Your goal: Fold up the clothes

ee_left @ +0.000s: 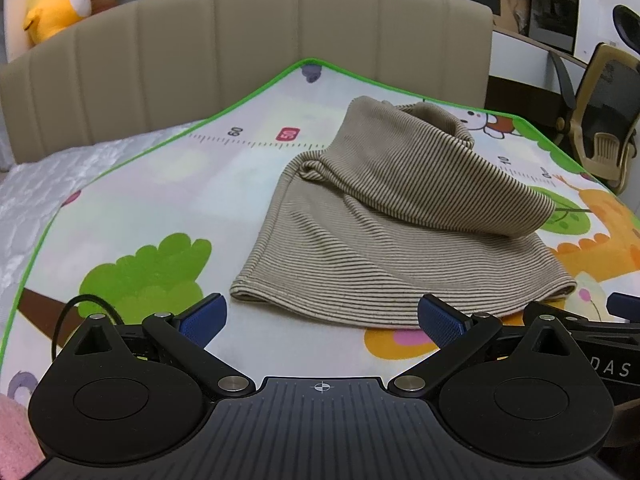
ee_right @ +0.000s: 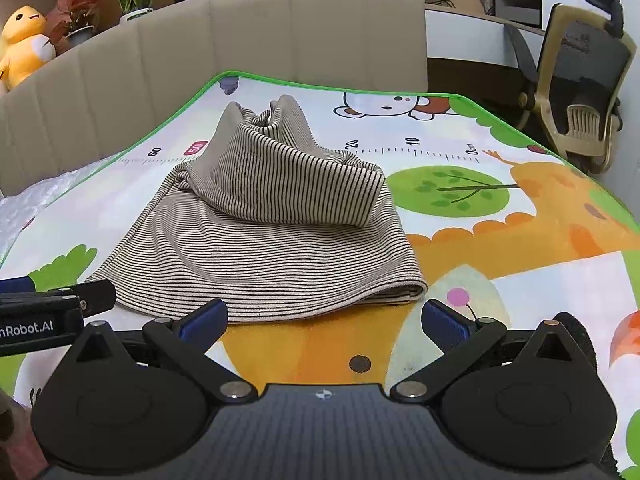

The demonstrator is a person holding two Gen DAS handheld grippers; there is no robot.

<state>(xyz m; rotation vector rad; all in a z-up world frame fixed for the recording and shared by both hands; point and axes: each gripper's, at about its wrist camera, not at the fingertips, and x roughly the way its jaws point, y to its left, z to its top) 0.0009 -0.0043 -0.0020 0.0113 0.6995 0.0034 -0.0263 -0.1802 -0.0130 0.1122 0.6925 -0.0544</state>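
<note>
Both grippers hang with jaws spread wide and nothing between them, tilted down at the near hem of the clothes: the left gripper (ee_left: 322, 316) just short of the hem's middle, the right gripper (ee_right: 324, 318) off its right end.

Beneath them the bed (ee_left: 36, 200), its padded headboard (ee_left: 240, 40) at the far end, carries a cartoon play mat (ee_left: 140, 200) with a green border and a printed ruler along its far edge. On the middle of that mat, nearer its far right corner than its left, lies the one garment in sight, a brown striped knit top (ee_left: 380, 240). Its lower part lies flat, hem toward the grippers; its upper part is thrown back over itself in a loose, raised roll.

Risk, judged from here, starts with that roll. A pinch on the hem alone would likely drag the heap along, and the fold could come out crooked or lumpy. The hem is doubled, so a shallow grip may catch only the top layer and peel it open. The mat lies loose on the bed, and a low approach could snag it with the cloth. The grippers sit close together, each visible in the other's view, and could knock together if both go for the same stretch of hem.

A yellow plush toy (ee_left: 56, 0) and an office chair (ee_right: 580, 80) stand well clear.
</note>
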